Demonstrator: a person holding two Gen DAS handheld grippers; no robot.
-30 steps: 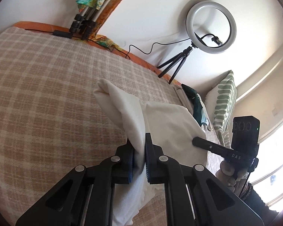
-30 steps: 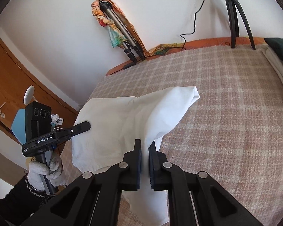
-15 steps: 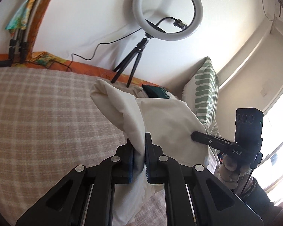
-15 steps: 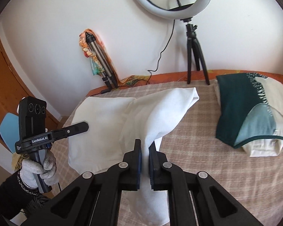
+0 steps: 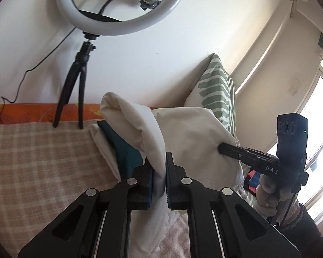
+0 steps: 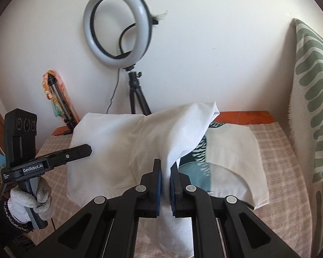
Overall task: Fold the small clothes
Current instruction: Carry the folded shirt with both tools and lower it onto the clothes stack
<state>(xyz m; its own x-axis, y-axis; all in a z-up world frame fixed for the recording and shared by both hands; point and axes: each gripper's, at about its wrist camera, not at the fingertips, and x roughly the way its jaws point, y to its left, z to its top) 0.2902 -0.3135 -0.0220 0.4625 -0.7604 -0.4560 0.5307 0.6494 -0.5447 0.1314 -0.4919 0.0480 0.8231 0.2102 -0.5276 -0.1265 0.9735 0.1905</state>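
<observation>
Bed (image 6: 280, 148) | both claws clenched on white garment (image 6: 140, 142) | folded teal-white stack (image 6: 230, 150) fully visible only from right wrist

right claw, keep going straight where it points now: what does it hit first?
Likely the folded teal-and-white garment lying on the checked bedspread. The right claw, shut on the white cloth, points slightly downward at it, with lifted cloth draped ahead. Depth is unclear.

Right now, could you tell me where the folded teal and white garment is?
In the right wrist view, the folded garment lies on the checked bedspread, right of the held white cloth, beside the striped pillow.
</observation>
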